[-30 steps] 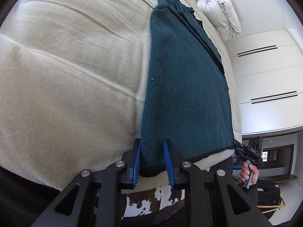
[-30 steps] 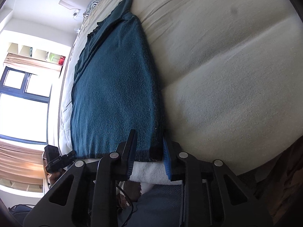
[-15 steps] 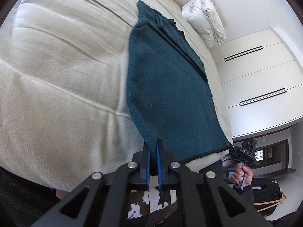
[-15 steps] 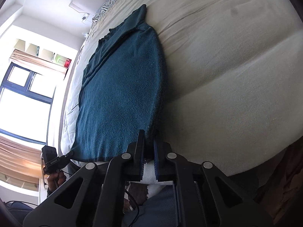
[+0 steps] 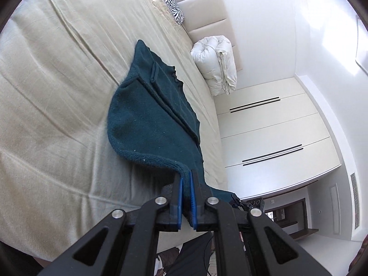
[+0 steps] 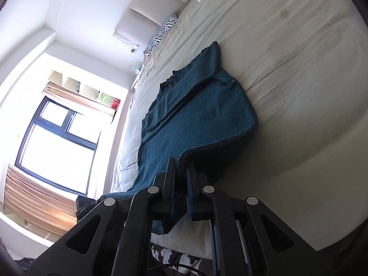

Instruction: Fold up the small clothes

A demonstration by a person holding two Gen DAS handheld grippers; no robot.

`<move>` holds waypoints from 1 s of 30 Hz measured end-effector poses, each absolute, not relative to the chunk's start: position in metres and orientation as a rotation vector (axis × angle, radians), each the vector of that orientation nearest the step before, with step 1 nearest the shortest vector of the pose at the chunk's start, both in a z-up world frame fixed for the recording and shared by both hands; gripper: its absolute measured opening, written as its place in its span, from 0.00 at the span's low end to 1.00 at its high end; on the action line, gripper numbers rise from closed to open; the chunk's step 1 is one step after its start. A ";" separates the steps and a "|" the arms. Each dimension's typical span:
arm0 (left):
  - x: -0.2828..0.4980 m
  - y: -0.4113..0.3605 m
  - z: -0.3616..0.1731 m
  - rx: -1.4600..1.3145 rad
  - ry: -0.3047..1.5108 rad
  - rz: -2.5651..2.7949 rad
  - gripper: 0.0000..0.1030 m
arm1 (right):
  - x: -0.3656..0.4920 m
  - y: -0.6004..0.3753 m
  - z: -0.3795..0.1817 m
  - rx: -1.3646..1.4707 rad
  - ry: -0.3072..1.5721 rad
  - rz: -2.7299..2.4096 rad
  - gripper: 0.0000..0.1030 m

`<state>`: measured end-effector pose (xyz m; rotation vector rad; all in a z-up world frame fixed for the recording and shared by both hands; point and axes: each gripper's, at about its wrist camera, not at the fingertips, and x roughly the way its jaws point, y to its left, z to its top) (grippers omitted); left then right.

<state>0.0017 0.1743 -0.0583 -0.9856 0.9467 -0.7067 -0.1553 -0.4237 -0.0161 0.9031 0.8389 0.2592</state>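
Observation:
A dark teal knitted sweater (image 5: 147, 117) lies on the beige bed (image 5: 50, 92). My left gripper (image 5: 186, 174) is shut on one corner of its hem, and that corner hangs lifted off the sheet. In the right wrist view the same sweater (image 6: 202, 115) arches up from the bed (image 6: 299, 80), with my right gripper (image 6: 180, 164) shut on the other hem corner. The upper part with its folded-in sleeve still rests flat. The other gripper's body shows at the hem's far end in each view.
A rolled white duvet (image 5: 216, 64) and a zebra-print pillow (image 5: 170, 2) sit near the padded headboard. White wardrobe doors (image 5: 271, 128) stand past the bed on one side, a bright window (image 6: 57, 145) on the other. A cowhide rug (image 6: 170, 255) lies below the bed's near edge.
Both grippers closed on the sweater's hem corners and rose. The near end of the sweater came up off the bed, and both views tilted up toward the headboard.

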 end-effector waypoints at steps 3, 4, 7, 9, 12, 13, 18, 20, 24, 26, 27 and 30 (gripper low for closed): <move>0.013 0.176 -0.053 -1.010 0.925 -0.706 0.08 | -0.138 -0.421 -0.009 0.900 0.816 0.263 0.07; 0.017 0.177 -0.052 -1.022 0.918 -0.707 0.08 | -0.132 -0.420 -0.006 0.899 0.806 0.264 0.07; 0.032 0.177 -0.048 -1.052 0.898 -0.712 0.08 | -0.115 -0.419 0.003 0.901 0.773 0.265 0.07; 0.045 0.179 -0.046 -1.057 0.883 -0.696 0.08 | -0.101 -0.421 0.008 0.897 0.758 0.253 0.07; 0.065 0.182 -0.047 -1.096 0.861 -0.682 0.08 | -0.082 -0.430 0.012 0.898 0.735 0.223 0.07; 0.073 0.183 -0.047 -1.107 0.857 -0.675 0.08 | -0.076 -0.433 0.013 0.899 0.727 0.212 0.07; 0.112 0.183 -0.037 -1.098 0.831 -0.662 0.08 | -0.041 -0.450 0.018 0.896 0.700 0.162 0.07; 0.129 0.181 -0.033 -1.092 0.822 -0.659 0.08 | -0.024 -0.457 0.017 0.897 0.695 0.143 0.07; 0.166 0.176 -0.030 -1.072 0.817 -0.643 0.08 | 0.014 -0.468 0.015 0.886 0.694 0.112 0.07; 0.185 0.174 -0.030 -1.066 0.818 -0.633 0.08 | 0.036 -0.470 0.011 0.867 0.707 0.093 0.07; 0.194 0.172 -0.031 -1.069 0.818 -0.630 0.08 | 0.048 -0.470 0.009 0.855 0.714 0.084 0.07; 0.222 0.167 -0.036 -1.064 0.824 -0.613 0.08 | 0.081 -0.472 0.000 0.839 0.734 0.064 0.07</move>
